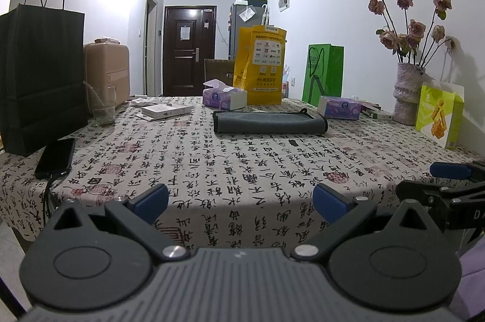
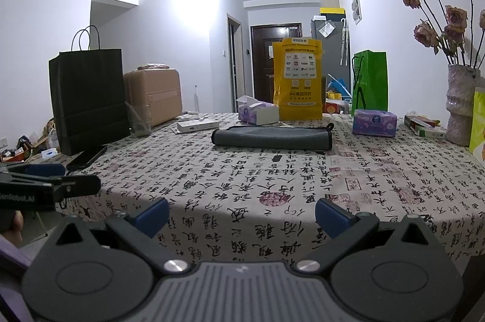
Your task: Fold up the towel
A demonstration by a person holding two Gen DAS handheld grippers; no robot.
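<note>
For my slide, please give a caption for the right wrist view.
Open right gripper at the table edge, facing a folded grey towel on the calligraphy tablecloth.

1. A table (image 2: pixel 272 200) draped in a beige cloth printed with black calligraphy and red seals carries everything.
2. A grey towel (image 2: pixel 271 138), folded into a long band, lies flat near the middle.
3. Behind it stand a yellow paper bag (image 2: pixel 297 79) and a green bag (image 2: pixel 370 81), with a purple tissue pack (image 2: pixel 257 112) beside the yellow one and a second tissue pack (image 2: pixel 374 122) in front of the green.
4. At the left edge: a black paper bag (image 1: pixel 42 76), a dark phone (image 1: pixel 56 157), a clear glass (image 1: pixel 104 105) and a white box (image 1: pixel 166 110).
5. At the right: a vase of dried roses (image 1: pixel 407 93) and a yellow-green snack pouch (image 1: pixel 438 115).
</note>
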